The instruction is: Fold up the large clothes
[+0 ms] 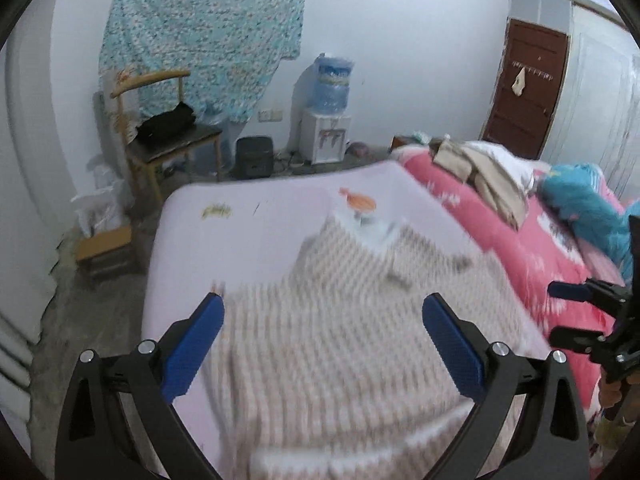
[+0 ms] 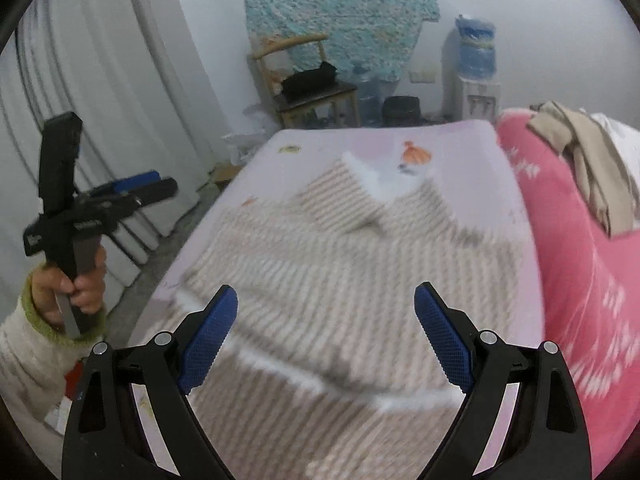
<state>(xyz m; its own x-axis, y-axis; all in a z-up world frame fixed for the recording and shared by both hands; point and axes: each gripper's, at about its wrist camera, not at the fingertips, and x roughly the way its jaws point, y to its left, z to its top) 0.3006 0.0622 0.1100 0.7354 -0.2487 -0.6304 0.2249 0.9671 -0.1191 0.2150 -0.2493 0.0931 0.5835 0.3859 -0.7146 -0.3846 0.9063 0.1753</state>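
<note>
The striped sweater (image 1: 360,320) lies spread flat on the lilac sheet of the bed (image 1: 248,216), beige and white ribs running across it, blurred in both views. It sits just ahead of and below my left hand-held gripper (image 1: 323,322), whose blue pads are spread wide with nothing between them. My right hand-held gripper (image 2: 326,314) hangs over the sweater's near part, likewise released and empty. To the right, a pink quilt (image 2: 580,280) borders the sheet, with folded beige clothes (image 2: 588,168) on top. Beyond the bed stand a wooden chair (image 1: 160,128) and a water dispenser (image 1: 328,120).
</note>
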